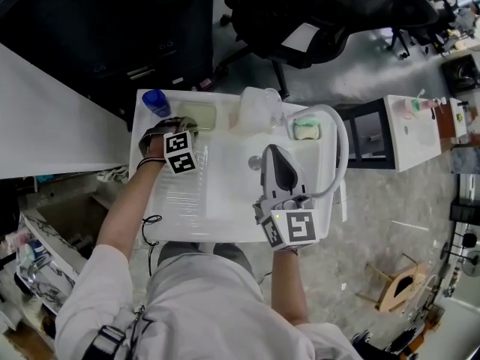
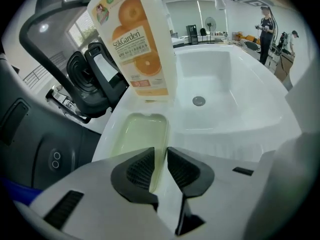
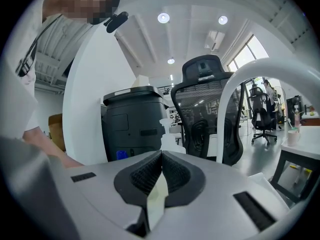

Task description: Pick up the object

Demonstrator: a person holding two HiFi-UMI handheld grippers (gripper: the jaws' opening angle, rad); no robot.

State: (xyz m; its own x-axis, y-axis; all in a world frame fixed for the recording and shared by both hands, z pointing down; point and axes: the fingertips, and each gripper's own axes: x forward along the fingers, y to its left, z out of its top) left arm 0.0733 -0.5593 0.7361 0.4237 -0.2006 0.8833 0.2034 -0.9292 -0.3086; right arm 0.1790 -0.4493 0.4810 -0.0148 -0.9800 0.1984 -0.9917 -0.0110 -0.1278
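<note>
Bottle point(image 2: 134, 44) orange-fruit label; sink point(image 2: 240, 104) white; tray point(image 2: 137, 134) pale yellow, perhaps.

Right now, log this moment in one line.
left gripper: slightly open, empty, at tray | right gripper: shut, empty, facing chair | bottle: upright, not held

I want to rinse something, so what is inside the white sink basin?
Only a round drain shows in the basin. Its right edge is covered by the body of the left hand-held gripper.

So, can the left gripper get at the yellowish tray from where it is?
Probably yes. The left gripper sits just before the yellowish tray, jaws slightly apart, nothing between them; the orange-labelled bottle stands beyond it.
</note>
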